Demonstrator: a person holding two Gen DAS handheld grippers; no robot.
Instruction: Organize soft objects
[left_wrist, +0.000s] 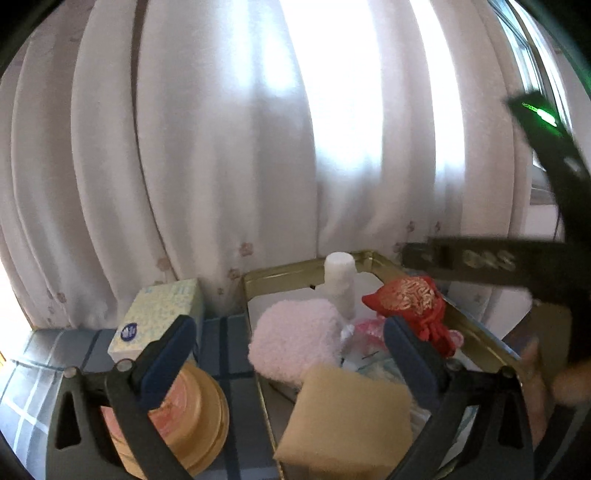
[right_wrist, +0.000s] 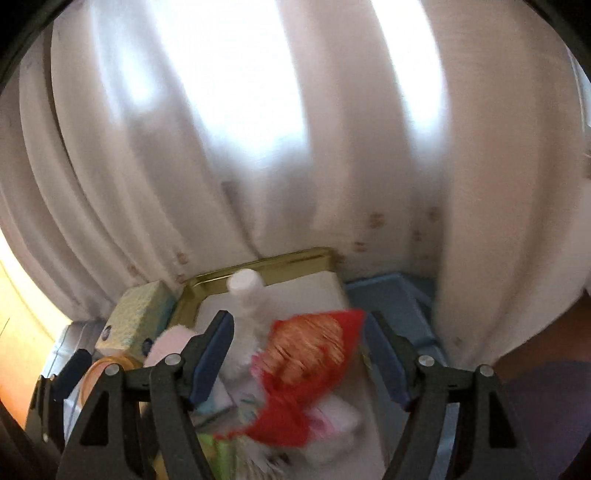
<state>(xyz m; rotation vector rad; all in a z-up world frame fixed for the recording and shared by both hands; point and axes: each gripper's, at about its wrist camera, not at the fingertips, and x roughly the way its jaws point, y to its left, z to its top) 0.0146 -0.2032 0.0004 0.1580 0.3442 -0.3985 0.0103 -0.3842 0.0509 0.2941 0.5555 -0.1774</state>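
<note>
Landmark: we take the gold tin (left_wrist: 476, 325) as reference.
Left gripper (left_wrist: 290, 339): we find its jaws spread wide, gripping nothing, over the tin's near end.
Right gripper (right_wrist: 299, 339): we see its jaws apart; the red pouch (right_wrist: 314, 354) lies between them, blurred, contact unclear.
Soft items: pink fluffy piece (left_wrist: 295, 343) and tan pad (left_wrist: 347, 417) inside the tin.
Tissue box (left_wrist: 159, 317): left of the tin.

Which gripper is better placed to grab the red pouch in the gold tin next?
Probably right. The red pouch sits directly between the right gripper's open jaws. The left gripper is open around the tan pad and pink fluffy item instead.
</note>
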